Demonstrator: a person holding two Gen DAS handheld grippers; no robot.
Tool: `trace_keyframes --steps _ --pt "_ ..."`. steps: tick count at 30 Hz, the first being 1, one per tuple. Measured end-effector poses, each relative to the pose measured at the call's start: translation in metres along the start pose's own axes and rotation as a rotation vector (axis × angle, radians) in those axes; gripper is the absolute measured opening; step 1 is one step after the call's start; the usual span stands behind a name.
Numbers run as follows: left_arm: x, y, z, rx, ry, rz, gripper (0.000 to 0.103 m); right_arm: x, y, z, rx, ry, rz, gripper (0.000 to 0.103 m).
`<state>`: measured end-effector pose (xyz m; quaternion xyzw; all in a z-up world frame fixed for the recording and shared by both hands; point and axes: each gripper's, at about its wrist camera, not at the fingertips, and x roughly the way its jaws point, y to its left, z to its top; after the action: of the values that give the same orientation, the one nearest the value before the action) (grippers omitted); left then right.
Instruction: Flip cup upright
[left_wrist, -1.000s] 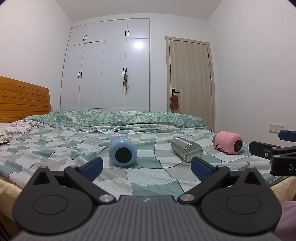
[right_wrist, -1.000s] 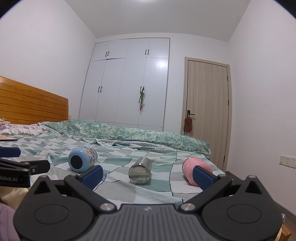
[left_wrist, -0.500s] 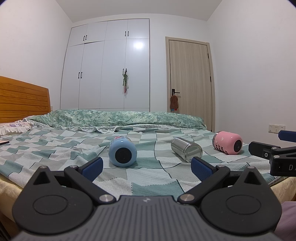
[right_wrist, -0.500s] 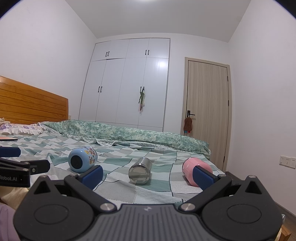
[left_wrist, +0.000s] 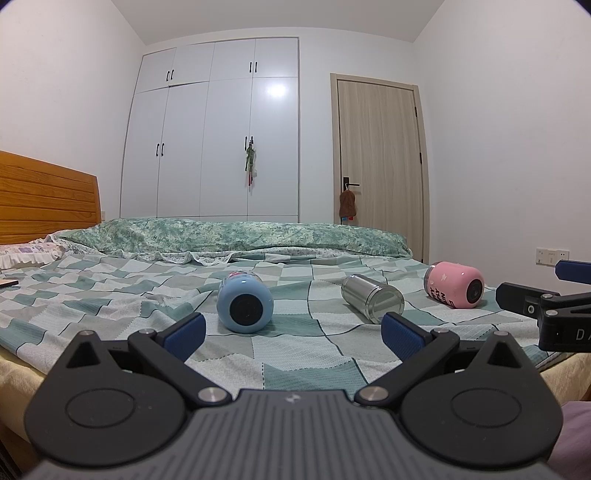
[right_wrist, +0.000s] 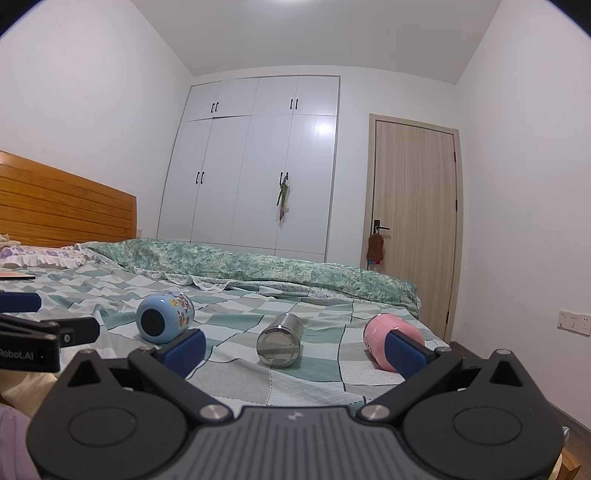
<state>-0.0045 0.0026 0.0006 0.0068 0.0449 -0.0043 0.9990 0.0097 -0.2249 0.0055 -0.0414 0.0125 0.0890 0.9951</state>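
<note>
My left gripper (left_wrist: 291, 334) and right gripper (right_wrist: 294, 349) hang spread wide, holding nothing. On the checked bed (left_wrist: 295, 354), 3 cups lie sideways: blue cup (left_wrist: 244, 301), steel cup (left_wrist: 372, 298), pink cup (left_wrist: 454, 284).

You hold your left tool (left_wrist: 291, 330) level with its jaws spread wide and nothing between them; your right tool (right_wrist: 293, 347), beside it, seems equally agape.
</note>
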Motion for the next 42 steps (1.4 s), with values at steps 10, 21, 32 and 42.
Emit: trace_keyframes --steps 10,21,32,42 --pt "0.0 -0.001 0.0 0.0 0.003 0.001 0.103 0.0 0.0 0.0 0.001 0.0 0.001 0.103" --pt "0.033 -0.024 0.026 0.031 0.022 -0.069 0.103 0.035 -0.04 0.018 0.03 0.057 0.019 0.103" --pt "0.116 -0.058 0.054 0.053 0.066 -0.172 0.103 0.112 -0.094 0.051 -0.007 0.146 -0.001 0.103" --pt "0.197 -0.093 0.072 0.124 0.128 -0.312 0.103 0.197 -0.13 0.069 -0.026 0.292 -0.013 0.103"
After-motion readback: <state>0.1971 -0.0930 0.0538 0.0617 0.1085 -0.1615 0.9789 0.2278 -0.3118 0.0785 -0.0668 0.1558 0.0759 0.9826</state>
